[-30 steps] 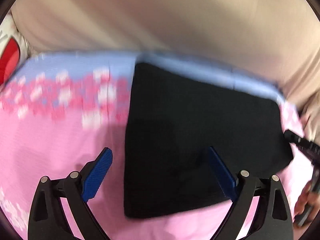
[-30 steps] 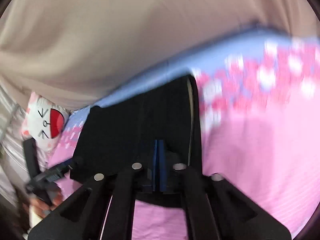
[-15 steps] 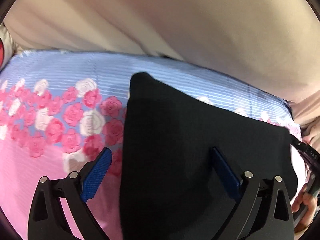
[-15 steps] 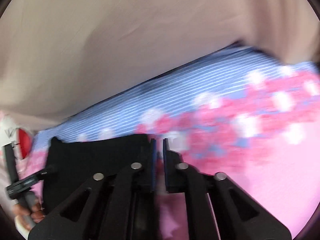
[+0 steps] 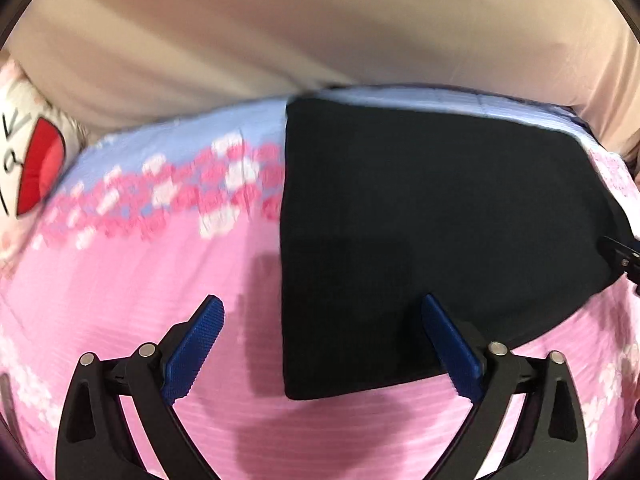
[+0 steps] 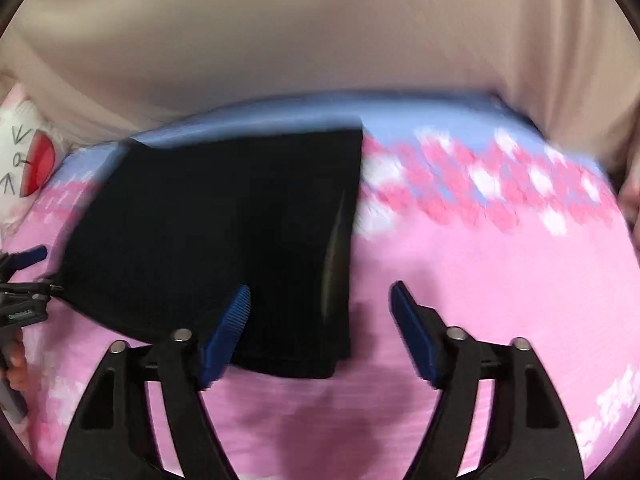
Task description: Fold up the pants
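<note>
The black pants (image 5: pixel 420 220) lie folded into a compact block on the pink flowered bedsheet (image 5: pixel 120 280). My left gripper (image 5: pixel 320 344) is open and empty, hovering over the block's near left corner. In the right wrist view the pants (image 6: pixel 224 224) lie left of centre. My right gripper (image 6: pixel 320 320) is open and empty over their near right edge. The right gripper's tip (image 5: pixel 620 252) shows at the far right of the left wrist view. The left gripper (image 6: pixel 24 280) shows at the left edge of the right wrist view.
A beige curtain or wall (image 5: pixel 320 32) rises behind the bed. A white plush pillow with a red patch (image 5: pixel 36 168) lies at the far left, also in the right wrist view (image 6: pixel 32 164). The sheet's blue far edge (image 6: pixel 400 120) borders the beige cloth.
My right gripper was shut on the pants a second ago; it has let go and opened. Both grippers have drawn back from the folded block. The left gripper stayed open.
</note>
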A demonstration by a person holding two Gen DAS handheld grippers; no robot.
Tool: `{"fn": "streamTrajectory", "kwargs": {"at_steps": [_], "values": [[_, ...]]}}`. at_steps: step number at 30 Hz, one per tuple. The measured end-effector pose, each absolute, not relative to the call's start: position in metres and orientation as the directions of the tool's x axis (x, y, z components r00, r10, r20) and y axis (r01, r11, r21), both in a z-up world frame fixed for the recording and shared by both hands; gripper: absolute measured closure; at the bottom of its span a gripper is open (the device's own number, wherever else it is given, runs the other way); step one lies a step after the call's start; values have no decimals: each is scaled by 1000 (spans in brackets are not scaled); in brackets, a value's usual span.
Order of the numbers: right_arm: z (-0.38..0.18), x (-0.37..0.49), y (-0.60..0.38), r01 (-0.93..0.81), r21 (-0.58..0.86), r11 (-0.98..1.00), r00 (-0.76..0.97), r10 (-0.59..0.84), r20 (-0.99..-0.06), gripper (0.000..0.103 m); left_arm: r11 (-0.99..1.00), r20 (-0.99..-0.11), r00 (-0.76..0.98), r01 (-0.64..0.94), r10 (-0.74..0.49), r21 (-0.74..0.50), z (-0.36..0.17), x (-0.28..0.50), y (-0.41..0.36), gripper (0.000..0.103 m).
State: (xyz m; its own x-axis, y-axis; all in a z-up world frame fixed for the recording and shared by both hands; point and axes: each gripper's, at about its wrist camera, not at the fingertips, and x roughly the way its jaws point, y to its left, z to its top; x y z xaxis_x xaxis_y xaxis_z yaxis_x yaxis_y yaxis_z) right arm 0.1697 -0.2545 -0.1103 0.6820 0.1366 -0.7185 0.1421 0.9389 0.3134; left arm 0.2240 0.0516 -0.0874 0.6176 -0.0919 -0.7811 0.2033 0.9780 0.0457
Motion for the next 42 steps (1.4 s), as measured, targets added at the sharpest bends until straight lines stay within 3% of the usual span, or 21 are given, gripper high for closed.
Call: {"fn": "streamTrajectory", "kwargs": {"at_steps": [3,4,5,8,17,27,42], "values": [[-88,149,-256,169,276,946,722,72,-688,25,984,-776,620,179,-113,-1,-76,213,59,6],[-77,138,-248,173,223,959,738,24,-674,11,983,-762,637,186,-116,6,-69,205,58,6],[-71,129,-243,170,201,965,754,4,-657,5,982,-752,649,190,-118,10,-64,198,55,6],[-56,108,-226,158,168,973,780,-18,-625,5,976,-732,669,217,-131,23,-54,172,46,6],[-55,82,-182,114,199,973,747,48,-663,5,962,-692,716,242,-90,126,-47,120,19,6],[-60,54,-173,132,294,947,754,97,-650,5,967,-687,722,226,-84,120,-42,87,18,5],[-46,-1,-140,160,231,960,796,12,-605,5,972,-687,715,228,-133,48,-39,30,36,5]]}}
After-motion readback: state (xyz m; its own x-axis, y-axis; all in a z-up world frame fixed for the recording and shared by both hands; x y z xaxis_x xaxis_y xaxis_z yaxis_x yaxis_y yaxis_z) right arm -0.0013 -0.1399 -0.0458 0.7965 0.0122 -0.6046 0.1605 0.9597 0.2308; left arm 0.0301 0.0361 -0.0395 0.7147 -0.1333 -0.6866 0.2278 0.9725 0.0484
